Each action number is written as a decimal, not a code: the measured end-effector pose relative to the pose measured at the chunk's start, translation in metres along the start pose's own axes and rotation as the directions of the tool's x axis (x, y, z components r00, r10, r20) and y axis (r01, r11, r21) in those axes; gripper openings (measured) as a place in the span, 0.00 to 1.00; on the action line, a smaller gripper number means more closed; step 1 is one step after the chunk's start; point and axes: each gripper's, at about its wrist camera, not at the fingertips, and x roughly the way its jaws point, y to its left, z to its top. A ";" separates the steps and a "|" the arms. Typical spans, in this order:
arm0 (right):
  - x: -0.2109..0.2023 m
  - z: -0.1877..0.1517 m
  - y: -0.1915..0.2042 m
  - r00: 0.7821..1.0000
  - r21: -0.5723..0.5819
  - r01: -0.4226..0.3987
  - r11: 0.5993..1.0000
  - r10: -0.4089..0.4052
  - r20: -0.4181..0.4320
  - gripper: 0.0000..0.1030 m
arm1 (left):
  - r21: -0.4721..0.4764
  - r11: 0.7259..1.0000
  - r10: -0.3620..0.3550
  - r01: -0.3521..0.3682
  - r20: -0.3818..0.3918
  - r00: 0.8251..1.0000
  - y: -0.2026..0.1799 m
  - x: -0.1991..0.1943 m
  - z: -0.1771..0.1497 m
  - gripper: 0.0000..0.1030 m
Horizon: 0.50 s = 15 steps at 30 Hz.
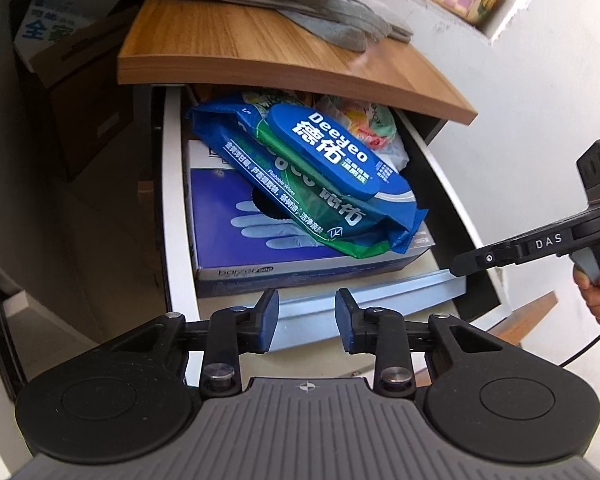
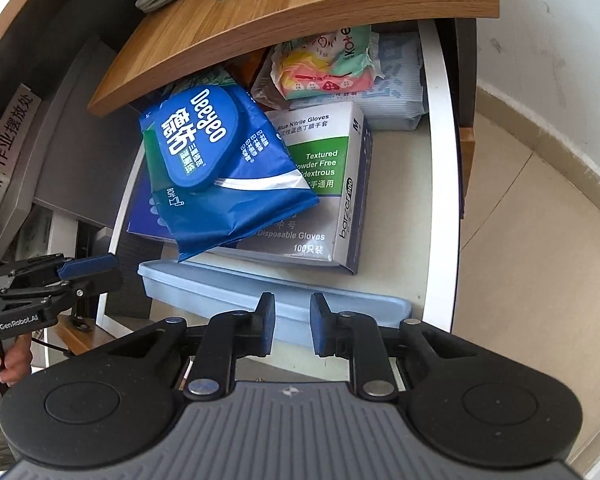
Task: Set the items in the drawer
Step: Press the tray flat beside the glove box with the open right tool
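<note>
Desk top [image 1: 236, 40]: grey gloves [image 1: 332, 20] are being seen lying on the wood at 12 o'clock, above the drawer.
Drawer [image 2: 440, 184]: is being held pulled out beneath the desk top; the task's items are already lying inside.
Glove box [image 2: 324, 184]: is being read as "Blue Nitrile Gloves", "Textured", "Powder Free", "Disposable Gloves", "barzer 900".
Wipes pack [image 1: 320, 176]: is being rested aslant across the glove box; "Deeyeo" and "Flushable Wipes" are being read.
Tissue packet [image 2: 328, 64]: is being seen at 1 o'clock, partly under the desk top; lettering only partly legible.
Blue tray [image 2: 276, 300]: is being seen along the drawer front at 6 o'clock.
Left gripper [image 1: 306, 320]: released, nothing being held.
Right gripper [image 2: 292, 324]: released, nothing being held; "DAS" marked.
Step judged: either more items are being fetched or the drawer is being readied for closing; whichever, the tilted pack is being watched against the desk edge.
</note>
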 end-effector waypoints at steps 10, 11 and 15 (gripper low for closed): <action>0.012 0.001 0.002 1.000 -0.017 -0.006 1.000 0.006 0.001 0.22 | 0.024 1.000 0.018 -0.016 -0.087 0.996 -0.002 0.031 0.011 0.33; 0.012 0.001 0.003 1.000 -0.019 -0.007 1.000 0.007 0.000 0.22 | 0.028 1.000 0.017 -0.014 -0.096 0.995 -0.003 0.033 0.011 0.33; 0.012 -0.002 0.005 1.000 -0.028 -0.018 0.999 0.017 -0.018 0.22 | 0.041 0.999 0.010 -0.005 -0.121 0.993 -0.007 0.037 0.006 0.33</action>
